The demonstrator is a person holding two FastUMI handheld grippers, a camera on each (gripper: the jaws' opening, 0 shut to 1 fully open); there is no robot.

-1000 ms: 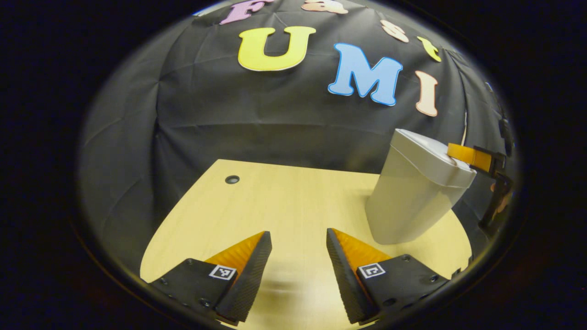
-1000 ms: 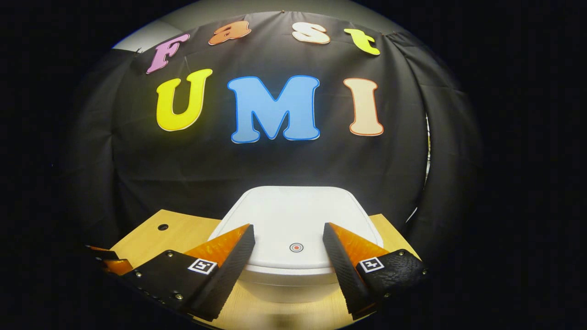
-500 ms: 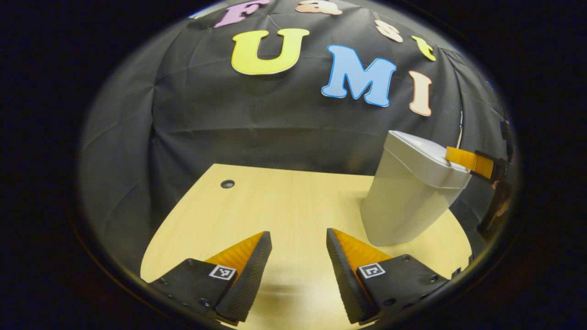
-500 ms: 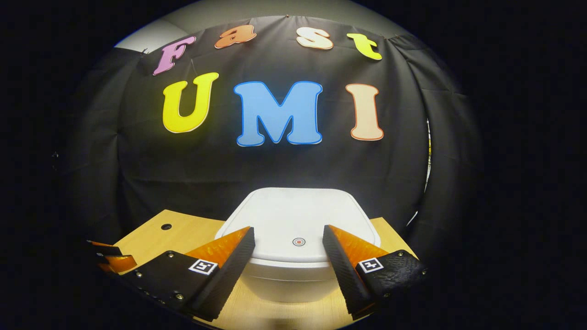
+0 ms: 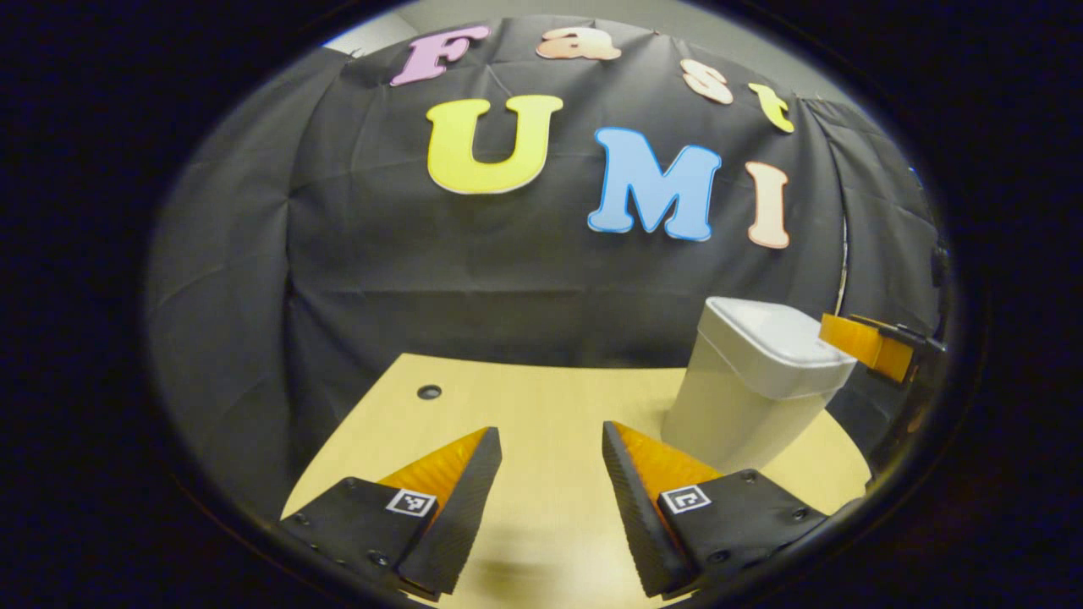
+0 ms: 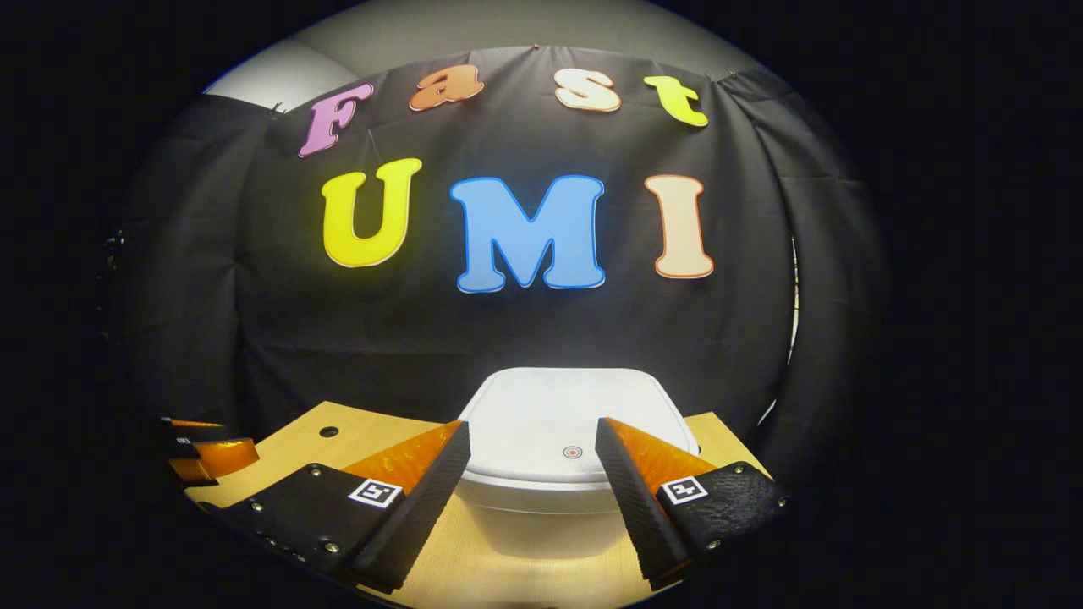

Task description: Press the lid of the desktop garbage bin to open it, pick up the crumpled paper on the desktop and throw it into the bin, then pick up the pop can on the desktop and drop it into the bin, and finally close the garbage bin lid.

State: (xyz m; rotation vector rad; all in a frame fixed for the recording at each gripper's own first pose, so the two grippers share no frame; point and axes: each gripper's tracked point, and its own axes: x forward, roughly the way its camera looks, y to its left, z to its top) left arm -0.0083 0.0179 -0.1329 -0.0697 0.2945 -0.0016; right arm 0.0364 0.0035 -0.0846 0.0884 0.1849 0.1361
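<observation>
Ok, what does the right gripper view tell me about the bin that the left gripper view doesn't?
Right gripper view: the lid from above, shut, with a round red mark near its front edge, framed by the open right gripper. Left gripper view: the bin side-on, its wall down to the table, the right gripper at the lid's edge, contact unclear. Both: the shut lid, the table's hole, the open left gripper.

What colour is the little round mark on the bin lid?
Red, ringed in white and grey, on the white lid; the round mark shows best in the right gripper view.
</observation>
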